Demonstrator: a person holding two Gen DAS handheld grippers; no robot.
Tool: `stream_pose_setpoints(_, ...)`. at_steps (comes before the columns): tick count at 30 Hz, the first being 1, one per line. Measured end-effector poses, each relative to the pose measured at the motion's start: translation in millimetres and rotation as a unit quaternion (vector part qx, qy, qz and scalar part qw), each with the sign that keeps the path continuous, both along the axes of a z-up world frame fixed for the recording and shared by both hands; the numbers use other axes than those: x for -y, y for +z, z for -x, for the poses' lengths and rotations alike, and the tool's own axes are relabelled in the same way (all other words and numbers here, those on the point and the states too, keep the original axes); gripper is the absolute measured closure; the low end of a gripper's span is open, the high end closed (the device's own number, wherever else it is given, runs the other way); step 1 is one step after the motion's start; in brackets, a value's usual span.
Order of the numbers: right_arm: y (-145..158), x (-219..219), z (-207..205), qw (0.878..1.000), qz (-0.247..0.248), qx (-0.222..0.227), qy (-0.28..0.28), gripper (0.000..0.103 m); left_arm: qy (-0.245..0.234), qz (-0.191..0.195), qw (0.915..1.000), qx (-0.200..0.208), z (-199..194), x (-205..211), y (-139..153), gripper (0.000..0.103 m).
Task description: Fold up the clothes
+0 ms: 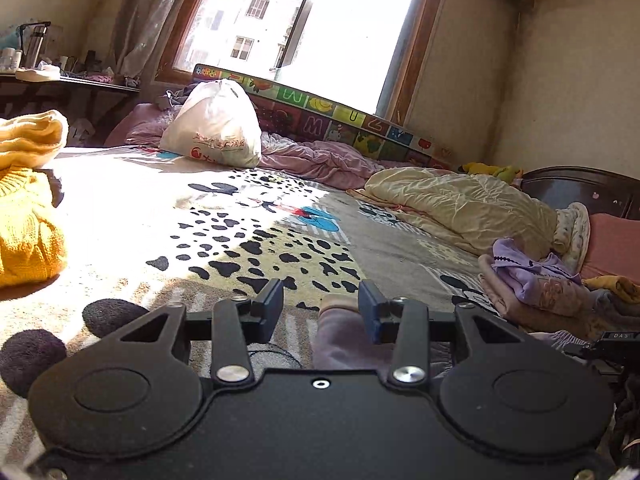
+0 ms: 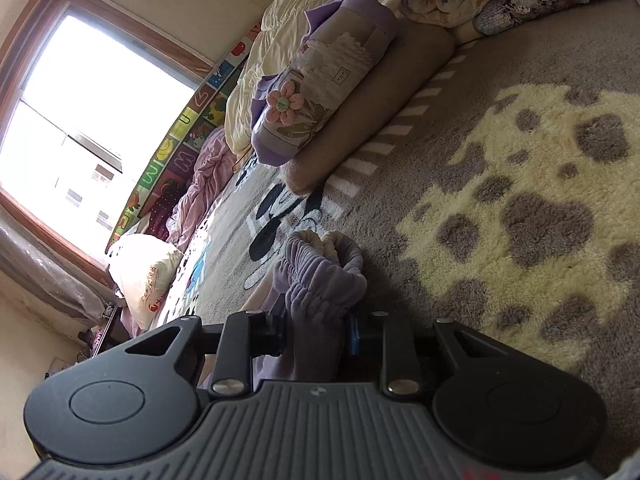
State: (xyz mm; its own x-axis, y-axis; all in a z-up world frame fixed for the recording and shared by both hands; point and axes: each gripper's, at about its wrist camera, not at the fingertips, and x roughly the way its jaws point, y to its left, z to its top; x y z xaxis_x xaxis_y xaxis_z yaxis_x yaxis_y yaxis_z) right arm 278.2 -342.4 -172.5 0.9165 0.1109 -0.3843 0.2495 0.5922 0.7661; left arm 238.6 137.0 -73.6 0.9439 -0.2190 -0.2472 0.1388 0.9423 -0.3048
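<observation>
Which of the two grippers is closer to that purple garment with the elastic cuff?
Right. The right gripper is clamped on the purple garment; the left gripper hovers open, its cloth beside one finger.

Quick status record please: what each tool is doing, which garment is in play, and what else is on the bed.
surface: bed with spotted blanket
garment in play: purple pants, elastic waistband bunched
right tool: closed on the purple pants
left tool: partly open, nothing gripped; purple fabric lies under it
folded pile: purple clothes at right
other items: yellow sweater at left, white bag near window
</observation>
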Motion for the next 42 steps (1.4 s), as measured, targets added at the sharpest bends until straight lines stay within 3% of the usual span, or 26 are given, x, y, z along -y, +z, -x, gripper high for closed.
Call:
stream_pose_setpoints(5,49,-34,-12,0.996,0.070,0.051,0.035,0.076,0.017,0.014,0.9997,-0.006,3,-18,-1,0.063)
stream_pose_setpoints(10,96,-101,-26,0.971,0.182,0.094,0.120,0.076,0.027,0.030,0.9991,-0.011,4,-30,-2,0.063)
stream_pose_setpoints(12,109,-134,-31,0.954,0.231,0.106,0.161,0.076,0.029,0.035,0.9989,-0.010,5,-34,0,0.063)
stream_pose_setpoints(15,117,-186,-38,0.918,0.310,0.117,0.218,0.077,0.033,0.041,0.9985,-0.009,7,-40,0,0.063)
stream_pose_setpoints(17,117,-221,-40,0.888,0.367,0.121,0.250,0.077,0.035,0.047,0.9982,-0.012,7,-45,0,0.063)
stream_pose_setpoints(21,105,-283,-34,0.815,0.479,0.119,0.305,0.077,0.038,0.058,0.9975,-0.015,7,-53,0,0.063)
stream_pose_setpoints(24,95,-313,-25,0.780,0.522,0.112,0.326,0.077,0.037,0.065,0.9971,-0.016,7,-56,0,0.063)
stream_pose_setpoints(28,82,-338,-15,0.751,0.553,0.108,0.344,0.076,0.030,0.066,0.9971,-0.020,4,-55,1,0.063)
stream_pose_setpoints(31,76,-350,0,0.733,0.544,0.128,0.388,0.060,0.025,0.067,0.9972,-0.022,1,-51,1,0.063)
stream_pose_setpoints(34,78,-351,27,0.707,0.554,0.157,0.410,0.055,0.010,0.064,0.9977,-0.018,-2,-43,3,0.063)
stream_pose_setpoints(37,84,-331,48,0.715,0.539,0.172,0.411,0.053,-0.030,0.046,0.9985,-0.006,-8,-26,8,0.064)
stream_pose_setpoints(42,82,-284,36,0.769,0.514,0.140,0.354,0.053,-0.130,0.049,0.9903,-0.002,-30,10,15,0.069)
